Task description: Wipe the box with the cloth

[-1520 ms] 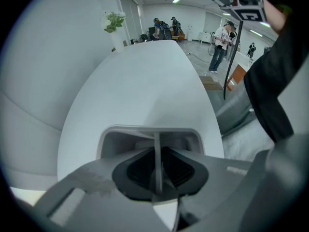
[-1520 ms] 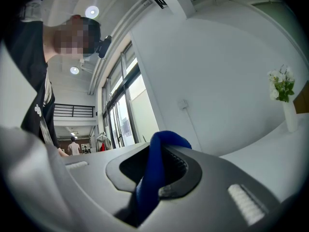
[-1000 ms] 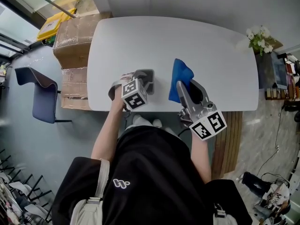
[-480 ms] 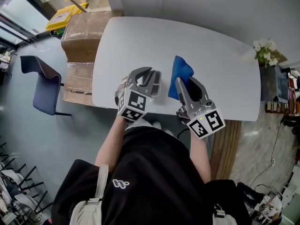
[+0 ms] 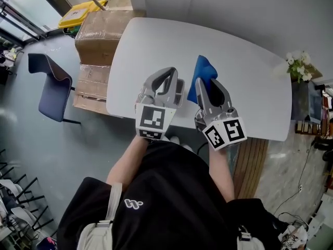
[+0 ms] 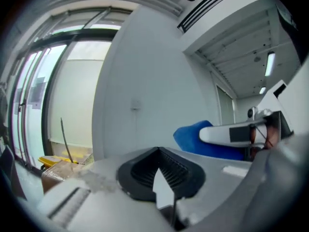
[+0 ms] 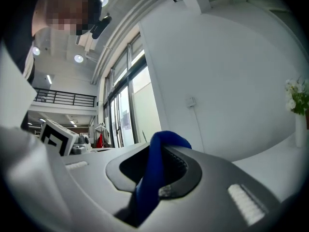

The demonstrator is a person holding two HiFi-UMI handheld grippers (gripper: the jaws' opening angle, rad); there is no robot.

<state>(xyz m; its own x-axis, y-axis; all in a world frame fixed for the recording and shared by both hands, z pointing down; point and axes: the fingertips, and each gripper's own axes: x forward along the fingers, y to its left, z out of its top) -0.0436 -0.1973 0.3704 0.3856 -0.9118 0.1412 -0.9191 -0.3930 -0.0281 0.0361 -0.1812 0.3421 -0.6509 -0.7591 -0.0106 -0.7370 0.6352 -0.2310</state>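
**While both grippers are clamped: box and cloth above the table's near edge**

As the head view shows it, the box (image 5: pixel 179 91) is a pale grey slab over the near edge of the white table (image 5: pixel 250 77), about midway along it. It sits against the right jaw of the left gripper (image 5: pixel 170 72). In the left gripper view the jaws are closed and a thin white edge is pinched between them. It reads as the wall of the box, though little of it shows.

The blue cloth (image 5: pixel 203 76) is just to the right of the box, also over the table's near half. It is bunched and stands up out of the right gripper (image 5: pixel 210 82). The right gripper view shows those jaws closed on it, with a blue fold running up through the gap and over the tips.

Box and cloth are close side by side; whether they touch cannot be read.

Both gripper cameras look up at wall and ceiling more than at the tabletop.

Off the table's left end are stacked cardboard cartons (image 5: pixel 101 33), and a dark chair (image 5: pixel 49 85) stands further out. A bunch of white flowers (image 5: pixel 296 64) is at the table's far right corner.
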